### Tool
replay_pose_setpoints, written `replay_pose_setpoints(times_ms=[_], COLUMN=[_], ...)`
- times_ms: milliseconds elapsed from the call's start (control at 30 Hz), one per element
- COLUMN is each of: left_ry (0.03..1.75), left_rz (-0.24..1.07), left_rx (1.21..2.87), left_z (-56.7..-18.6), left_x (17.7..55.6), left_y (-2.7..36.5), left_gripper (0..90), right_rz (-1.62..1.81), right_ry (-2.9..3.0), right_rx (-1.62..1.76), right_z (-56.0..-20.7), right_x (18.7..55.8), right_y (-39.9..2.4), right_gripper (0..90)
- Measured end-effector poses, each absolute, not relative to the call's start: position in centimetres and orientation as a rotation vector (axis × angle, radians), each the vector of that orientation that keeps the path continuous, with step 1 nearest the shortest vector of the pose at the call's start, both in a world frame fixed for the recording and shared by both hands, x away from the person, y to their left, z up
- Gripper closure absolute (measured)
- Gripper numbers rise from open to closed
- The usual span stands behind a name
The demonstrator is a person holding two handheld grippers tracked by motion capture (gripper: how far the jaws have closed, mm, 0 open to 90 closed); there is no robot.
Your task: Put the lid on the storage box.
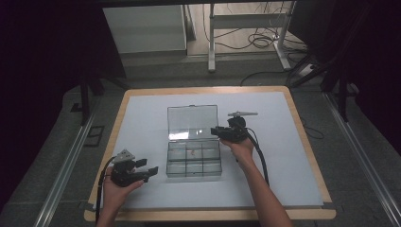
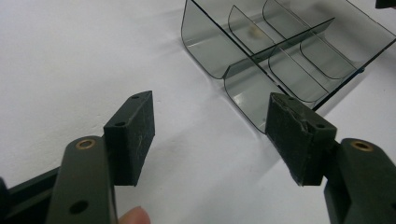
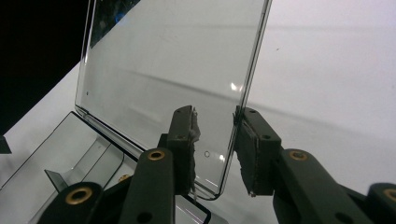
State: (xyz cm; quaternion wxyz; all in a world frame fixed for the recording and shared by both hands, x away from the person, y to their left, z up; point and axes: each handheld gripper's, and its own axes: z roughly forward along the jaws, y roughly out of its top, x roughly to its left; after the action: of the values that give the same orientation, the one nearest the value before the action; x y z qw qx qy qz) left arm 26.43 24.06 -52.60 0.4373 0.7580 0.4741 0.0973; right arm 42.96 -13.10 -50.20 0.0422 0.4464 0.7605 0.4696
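A clear compartment box [image 1: 194, 161] sits mid-table [image 1: 283, 184] with its lid [image 1: 192, 122] raised. The right gripper [image 1: 218, 132] reaches the lid's right edge, its jaws slightly apart astride that edge [image 3: 238, 140], not visibly clamped. The left gripper [image 1: 147, 169] rests just left of the box, jaws wide apart and empty. One rear compartment holds a small pale object [image 2: 254, 31].

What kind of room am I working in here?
Probably a lab or workshop test bay, not a home. A wood-edged table with a white mat sits on a grey floor, loose cables trail round bare metal desk legs, and floor rails flank the table.
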Motion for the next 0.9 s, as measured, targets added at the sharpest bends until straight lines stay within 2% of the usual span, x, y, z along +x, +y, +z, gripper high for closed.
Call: replay_pose_setpoints(times_ms=[900], left_ry=[1.178], left_rz=[0.244], left_rx=[1.89], left_z=[-52.62], left_x=[26.44], left_y=[24.0], left_gripper=[33.5], right_rz=[1.476], right_ry=[2.312], right_rx=[1.316], right_z=[-49.91], right_x=[42.46], right_y=[-13.55], right_gripper=[72.5])
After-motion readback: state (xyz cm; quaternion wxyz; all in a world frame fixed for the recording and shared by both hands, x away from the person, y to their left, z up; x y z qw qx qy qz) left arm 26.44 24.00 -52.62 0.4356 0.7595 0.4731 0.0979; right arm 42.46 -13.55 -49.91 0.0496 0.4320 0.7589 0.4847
